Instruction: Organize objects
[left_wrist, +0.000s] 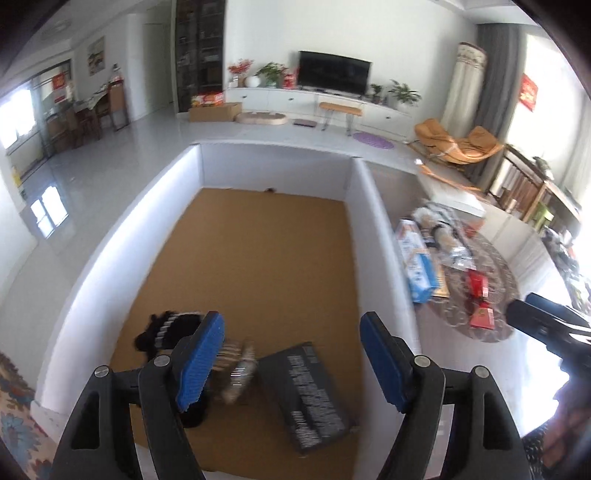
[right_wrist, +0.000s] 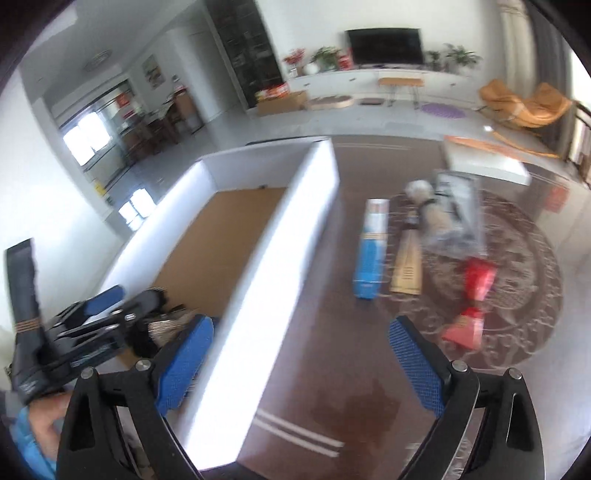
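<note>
1. While the left tool (left_wrist: 291, 362) hangs over the white-walled box (left_wrist: 373, 221), its blue pads stand well apart with nothing between them.
2. On the box's brown cardboard floor, at the near end, lies a flat black carton (left_wrist: 306, 395) covered in rows of pale print, tilted askew.
3. Just left of the carton sit a black furry bundle (left_wrist: 162, 328) with a row of small light pieces across it and a striped brownish item (left_wrist: 240, 369); blur makes it hard to tell what either is.
4. The right tool (right_wrist: 301, 365) is spread wide and empty, straddling the box's white wall, one pad inside and one over the dark table (right_wrist: 295, 369).
5. Outside the box, on a round patterned mat (right_wrist: 524, 266), lie a blue-and-white carton (right_wrist: 371, 254), a tan flat pack (right_wrist: 406, 269), a clear plastic bag (right_wrist: 454, 218) and two red packets (right_wrist: 476, 284).
6. The blue-and-white carton lies lengthwise, nearest the box wall.
</note>
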